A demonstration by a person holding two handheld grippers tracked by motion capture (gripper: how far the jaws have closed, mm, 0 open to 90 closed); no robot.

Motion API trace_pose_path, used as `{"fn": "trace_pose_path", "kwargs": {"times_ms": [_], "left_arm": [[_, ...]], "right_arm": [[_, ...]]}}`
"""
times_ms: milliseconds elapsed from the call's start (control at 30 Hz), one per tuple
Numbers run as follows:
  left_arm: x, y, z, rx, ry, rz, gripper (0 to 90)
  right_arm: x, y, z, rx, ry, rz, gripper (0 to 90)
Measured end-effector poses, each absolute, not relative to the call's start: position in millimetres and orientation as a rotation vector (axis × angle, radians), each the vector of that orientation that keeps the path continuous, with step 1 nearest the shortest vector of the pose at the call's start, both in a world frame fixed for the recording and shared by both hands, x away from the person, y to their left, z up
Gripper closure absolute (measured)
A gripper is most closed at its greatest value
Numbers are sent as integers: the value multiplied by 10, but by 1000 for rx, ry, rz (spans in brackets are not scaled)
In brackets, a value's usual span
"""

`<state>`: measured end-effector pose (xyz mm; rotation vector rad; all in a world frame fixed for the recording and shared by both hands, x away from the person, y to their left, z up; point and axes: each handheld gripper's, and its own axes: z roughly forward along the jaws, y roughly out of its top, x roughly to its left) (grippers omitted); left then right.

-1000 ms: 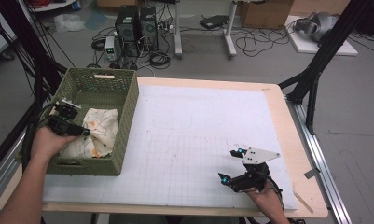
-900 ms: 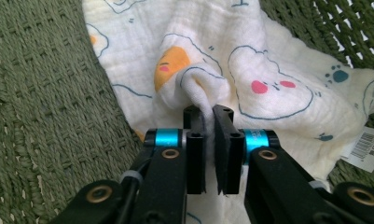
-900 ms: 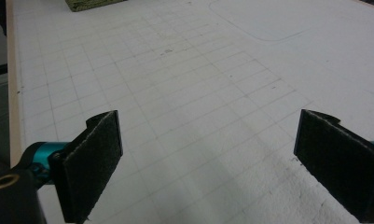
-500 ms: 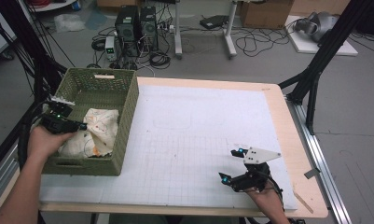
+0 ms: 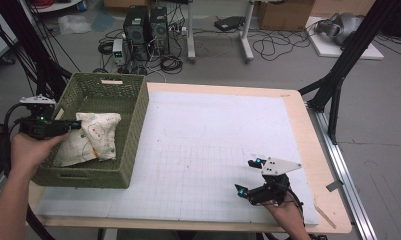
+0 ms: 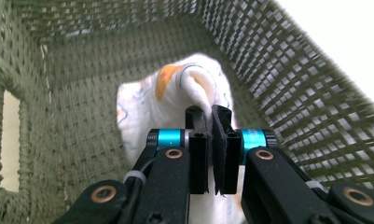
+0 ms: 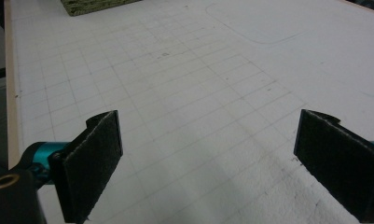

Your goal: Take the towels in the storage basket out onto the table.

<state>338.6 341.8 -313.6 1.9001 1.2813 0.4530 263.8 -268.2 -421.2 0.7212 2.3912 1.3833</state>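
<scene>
- Left tongs (image 6: 211, 119) clamped on a fold of the white printed cloth (image 5: 90, 137), which is in the green basket (image 5: 133, 150).
- Lift straight up, clear the rim w/o snagging.
- Right tongs (image 5: 250, 175) wide, idle on surface (image 5: 213, 150).

Probably a lab: computer towers (image 5: 147, 25), floor cables (image 5: 275, 45), gridded table (image 5: 228, 145).

High cam looks forward and down on the whole bench (image 5: 308, 125) from the person's side. Left cam – close, looking into the basket (image 6: 287, 79). Right cam – low, skimming the gridded mat (image 7: 198, 93); basket corner shared.
</scene>
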Motion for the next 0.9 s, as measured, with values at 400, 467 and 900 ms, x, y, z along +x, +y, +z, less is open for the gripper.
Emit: {"fn": "trace_pose_path", "kwargs": {"times_ms": [400, 467, 900], "left_arm": [[3249, 3447, -2955, 1787, 1193, 442, 857], [3230, 3469, -2918, 1756, 1181, 439, 857], [3130, 3455, -2641, 1659, 1082, 425, 857]], "right_arm": [[2644, -2695, -4210, 731, 2385, 1385, 70], [2644, -2695, -4210, 732, 2386, 1385, 70], [2652, -2702, -4209, 738, 2383, 1389, 70]]}}
